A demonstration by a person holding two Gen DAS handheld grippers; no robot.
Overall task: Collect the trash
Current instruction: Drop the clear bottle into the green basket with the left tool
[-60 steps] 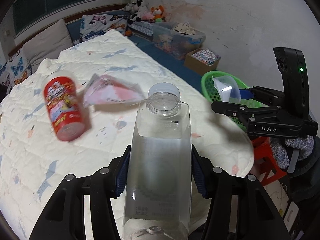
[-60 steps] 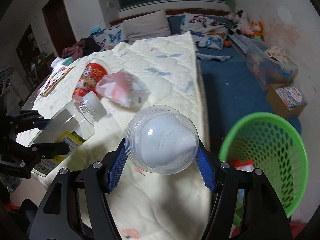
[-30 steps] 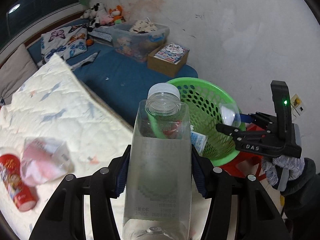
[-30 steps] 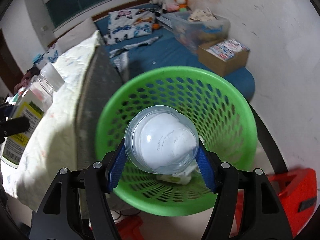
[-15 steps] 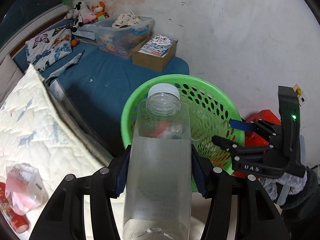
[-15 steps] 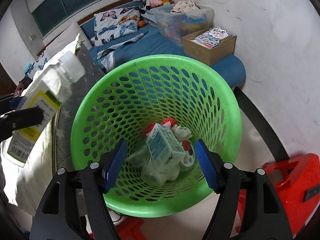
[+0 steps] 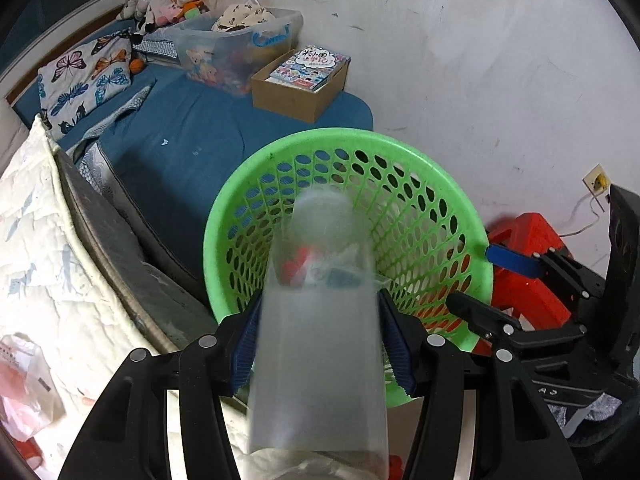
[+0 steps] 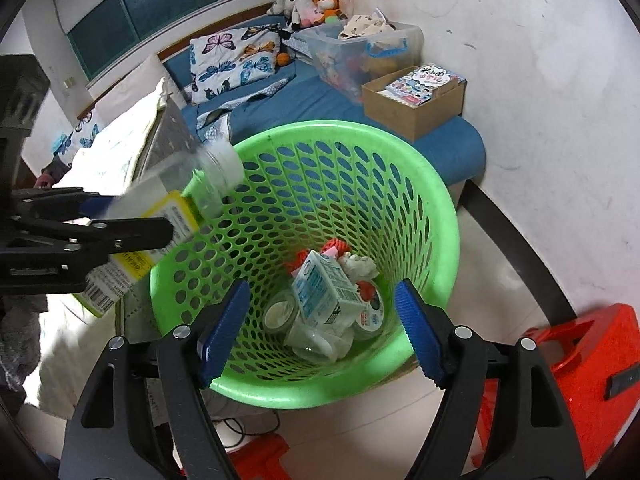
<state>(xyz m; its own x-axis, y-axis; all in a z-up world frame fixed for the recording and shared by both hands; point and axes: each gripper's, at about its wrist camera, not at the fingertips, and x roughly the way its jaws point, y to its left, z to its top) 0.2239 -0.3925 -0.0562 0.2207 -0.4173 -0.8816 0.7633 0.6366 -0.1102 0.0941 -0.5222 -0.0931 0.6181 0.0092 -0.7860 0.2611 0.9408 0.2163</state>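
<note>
A clear plastic bottle (image 7: 320, 332) with a white cap sits between the fingers of my left gripper (image 7: 320, 344), blurred, its neck over the near rim of the green mesh basket (image 7: 460, 224). In the right wrist view the bottle (image 8: 168, 216) tilts cap-first over the basket rim (image 8: 448, 216), with the left gripper (image 8: 116, 224) around it. My right gripper (image 8: 320, 324) is open and empty above the basket. A milk carton (image 8: 324, 288) and a clear cup (image 8: 312, 344) lie at the bottom with other trash.
The quilted bed (image 7: 36, 248) is to the left, with a pink-white wrapper (image 7: 24, 380) on it. A red stool (image 8: 580, 360) stands right of the basket. A cardboard box (image 7: 300, 84) and a clear storage bin (image 7: 236, 48) sit on the blue mat beyond.
My right gripper carried the clear cup over the basket, opened, and the cup dropped in. My left gripper brought the bottle from the bed to the basket rim; the bottle is now blurred.
</note>
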